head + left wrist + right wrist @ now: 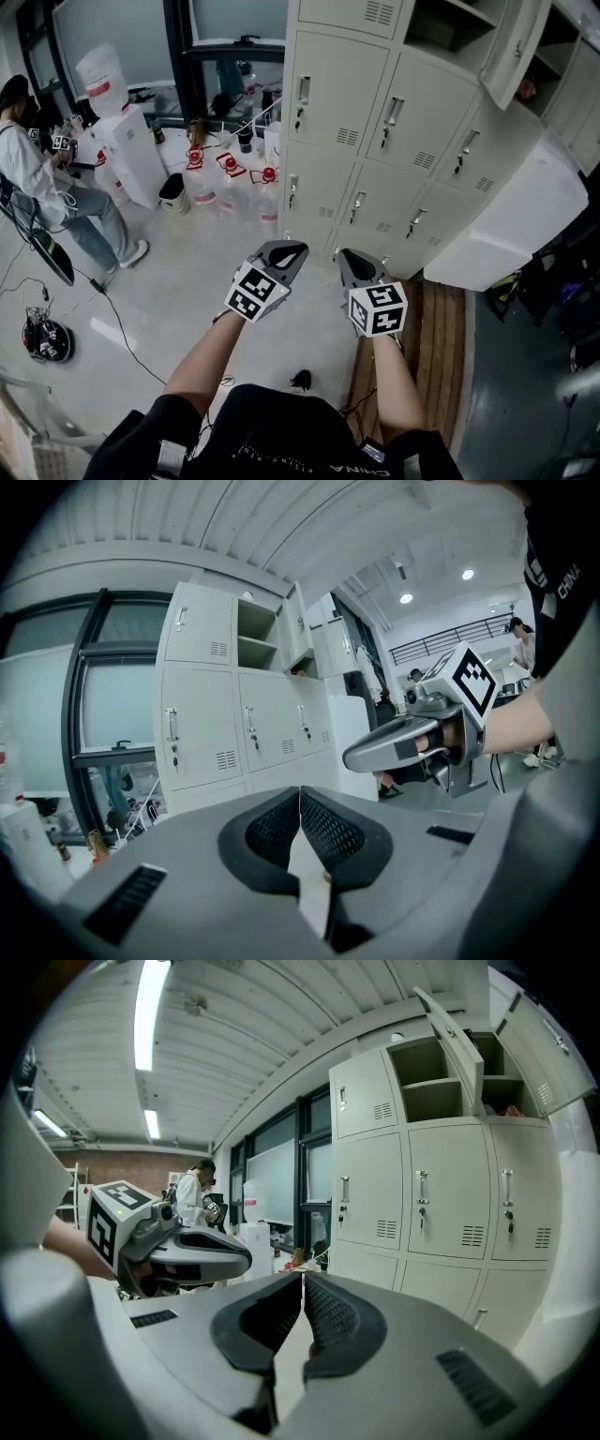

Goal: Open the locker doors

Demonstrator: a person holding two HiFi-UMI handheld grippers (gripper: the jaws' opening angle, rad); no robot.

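A bank of cream lockers (337, 89) fills the upper right of the head view, with handles and keys on the closed doors. At the top right one door (516, 47) stands open, and lower right a wide white door (511, 220) swings out. My left gripper (286, 251) and right gripper (352, 258) are held side by side in front of the bottom row, short of the doors. Both are shut with nothing between the jaws. In the left gripper view the closed jaws (300, 803) point at the lockers (202, 728). The right gripper's jaws (302, 1288) face closed doors (422, 1204).
A person in white (37, 178) stands at the far left beside a water dispenser (122, 141). Water jugs with red caps (230, 183) sit on the floor by the window. Cables (103, 319) trail over the floor. A wooden strip (441, 337) runs along the lockers' base.
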